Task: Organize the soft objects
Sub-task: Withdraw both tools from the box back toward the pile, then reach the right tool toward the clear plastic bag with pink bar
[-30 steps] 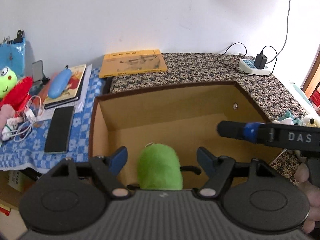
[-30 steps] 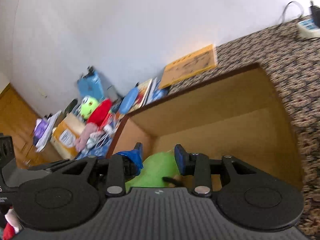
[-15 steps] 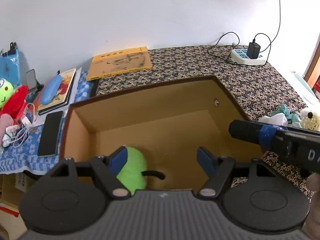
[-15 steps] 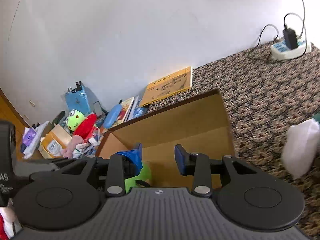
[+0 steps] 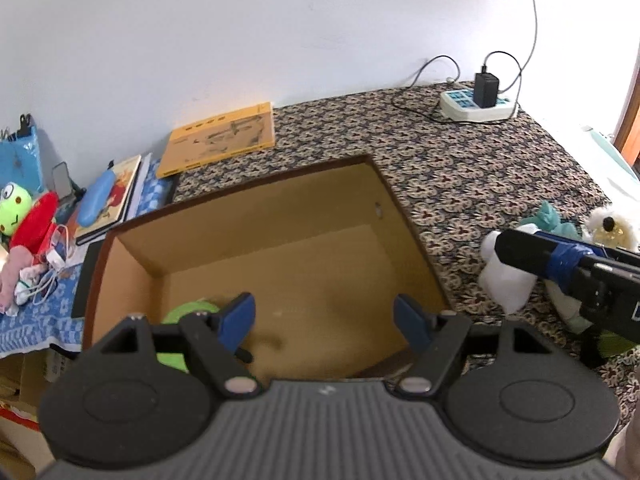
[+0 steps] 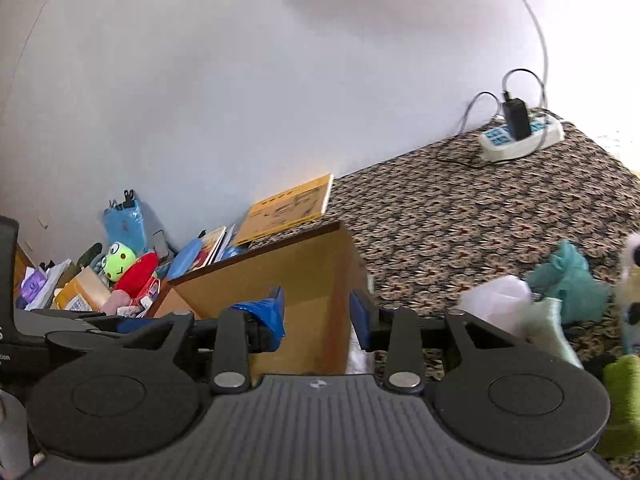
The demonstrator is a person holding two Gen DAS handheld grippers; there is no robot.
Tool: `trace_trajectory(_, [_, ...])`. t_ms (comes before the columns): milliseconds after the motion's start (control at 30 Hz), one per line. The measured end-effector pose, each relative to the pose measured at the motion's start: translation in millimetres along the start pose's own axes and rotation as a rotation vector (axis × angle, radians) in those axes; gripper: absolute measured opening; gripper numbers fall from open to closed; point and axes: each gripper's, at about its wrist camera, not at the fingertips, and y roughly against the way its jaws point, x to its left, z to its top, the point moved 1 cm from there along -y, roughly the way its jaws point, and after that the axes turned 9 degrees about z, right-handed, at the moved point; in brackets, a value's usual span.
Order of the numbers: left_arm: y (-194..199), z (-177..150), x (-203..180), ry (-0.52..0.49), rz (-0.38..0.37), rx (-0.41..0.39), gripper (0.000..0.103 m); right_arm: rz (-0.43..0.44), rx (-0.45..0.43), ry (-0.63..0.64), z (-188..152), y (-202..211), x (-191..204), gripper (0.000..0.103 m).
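A green plush toy (image 5: 182,322) lies in the near left corner of the open brown cardboard box (image 5: 280,216), partly hidden behind my left finger. My left gripper (image 5: 326,318) is open and empty above the box. My right gripper (image 6: 316,316) is open and empty beside the box's right wall (image 6: 304,276). To the right on the patterned cloth lie a white soft toy (image 5: 506,280), a teal plush (image 6: 572,280), a fluffy white toy (image 5: 612,226) and a green soft thing (image 6: 622,392).
A yellow book (image 5: 220,138) and a power strip (image 5: 478,104) with cables lie at the back by the wall. At left a cluttered blue cloth holds a frog plush (image 5: 14,206), a red plush (image 5: 36,218), books and cables.
Both grippers have pulled up and to the right, away from the green plush, which stays in the box. The toys on the right have come into view.
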Motion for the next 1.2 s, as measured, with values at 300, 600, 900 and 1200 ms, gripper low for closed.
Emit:
trace_trajectory(300, [11.7, 2.1, -49.4, -0.031, 0.008, -0.003, 0.076, -0.009, 0.000, 0.008, 2.2, 36.9, -27.7, 0.019])
trace_trajectory(600, [21.4, 4.4, -92.9, -0.057, -0.038, -0.005, 0.076, -0.027, -0.002, 0.013, 7.2, 68.8, -55.9, 0.019])
trace_trajectory(900, [33.5, -12.3, -134.6, -0.110, -0.307, -0.019, 0.079, -0.159, 0.005, -0.072, 1.6, 115.5, -117.7, 0.019])
trace_trajectory(1200, [26.0, -29.8, -185.5, -0.249, -0.608, 0.042, 0.095, -0.204, 0.110, -0.195, -18.1, 144.0, -169.9, 0.019])
